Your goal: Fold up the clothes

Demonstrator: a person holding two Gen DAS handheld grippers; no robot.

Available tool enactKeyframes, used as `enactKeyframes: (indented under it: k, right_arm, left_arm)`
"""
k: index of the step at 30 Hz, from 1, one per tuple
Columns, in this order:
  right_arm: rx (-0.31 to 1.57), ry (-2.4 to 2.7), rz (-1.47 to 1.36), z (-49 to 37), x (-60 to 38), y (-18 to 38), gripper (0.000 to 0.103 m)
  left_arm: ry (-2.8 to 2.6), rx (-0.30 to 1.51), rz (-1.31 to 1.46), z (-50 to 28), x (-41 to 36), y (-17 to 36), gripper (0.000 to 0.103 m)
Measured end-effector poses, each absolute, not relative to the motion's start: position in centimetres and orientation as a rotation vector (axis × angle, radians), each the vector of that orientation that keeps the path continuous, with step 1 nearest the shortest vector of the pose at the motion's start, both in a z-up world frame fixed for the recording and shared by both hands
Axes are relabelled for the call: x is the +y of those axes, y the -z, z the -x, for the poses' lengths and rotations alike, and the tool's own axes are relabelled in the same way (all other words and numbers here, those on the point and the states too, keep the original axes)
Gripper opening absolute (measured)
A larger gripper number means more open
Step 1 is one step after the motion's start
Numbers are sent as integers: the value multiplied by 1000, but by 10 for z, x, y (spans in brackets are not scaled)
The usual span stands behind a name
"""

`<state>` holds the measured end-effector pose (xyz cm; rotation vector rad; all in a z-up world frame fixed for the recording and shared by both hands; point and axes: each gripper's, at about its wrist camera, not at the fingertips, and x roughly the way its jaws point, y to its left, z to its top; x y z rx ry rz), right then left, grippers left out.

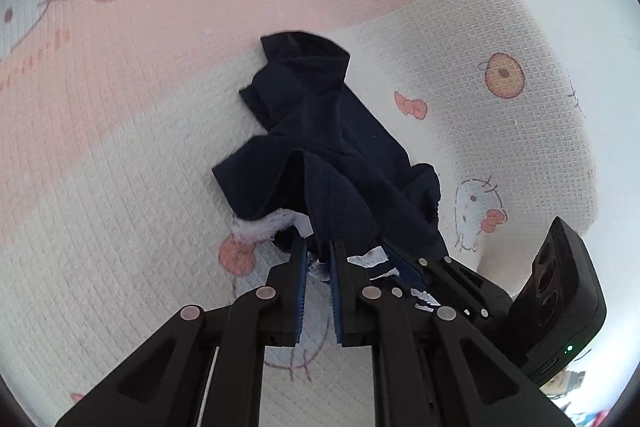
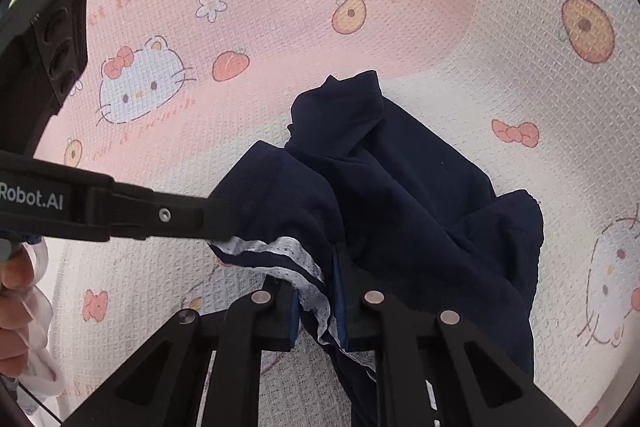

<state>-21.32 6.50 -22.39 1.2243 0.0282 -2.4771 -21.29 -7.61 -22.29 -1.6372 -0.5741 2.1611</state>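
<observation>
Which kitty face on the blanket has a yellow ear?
In the right wrist view, the big kitty face on the pink stripe, left of the navy shorts, has a yellow ear beside its red bow. The kitty at the right edge shows none.

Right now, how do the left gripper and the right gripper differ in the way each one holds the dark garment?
The left gripper pinches the navy garment at a bunched dark edge; the right gripper pinches it at the white striped mesh band. In the right wrist view the left gripper comes in from the side, while the right gripper points forward. Both are shut on the same garment, close together, above the cartoon-print blanket.
</observation>
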Motion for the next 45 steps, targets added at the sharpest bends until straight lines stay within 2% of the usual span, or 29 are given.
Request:
enactKeyframes:
  k: [3, 5, 7, 14, 26, 30, 34, 35, 37, 45]
  right_arm:
    - [-23, 2468, -1225, 214, 68, 222, 12]
    - [-52, 2466, -1225, 214, 71, 222, 12]
    - [-82, 2458, -1227, 213, 73, 222, 12]
    - [-136, 2427, -1238, 210, 75, 222, 12]
    - [-148, 2460, -1255, 203, 80, 215, 12]
    - [-251, 2456, -1287, 207, 90, 214, 12]
    - [-336, 2415, -1280, 205, 95, 211, 12]
    - [-338, 2407, -1277, 203, 94, 210, 12]
    - [-325, 2394, -1278, 200, 92, 208, 12]
    - [-377, 2345, -1273, 196, 98, 204, 12]
  left_arm:
    - [-2147, -652, 1701, 209, -82, 229, 18]
    - [-2141, -733, 1695, 204, -89, 232, 40]
    - [-2109, -857, 1665, 197, -97, 234, 52]
    - [-1955, -1189, 1582, 183, -107, 240, 58]
    - [-1844, -1380, 1579, 168, -84, 246, 58]
    - [-1904, -1436, 1548, 156, -91, 241, 58]
    - [-1827, -1665, 1438, 147, -92, 248, 59]
    - [-1810, -1689, 1432, 147, -89, 251, 63]
    - [-1781, -1721, 1433, 147, -80, 255, 67]
    - [-1833, -1678, 1445, 152, -68, 260, 67]
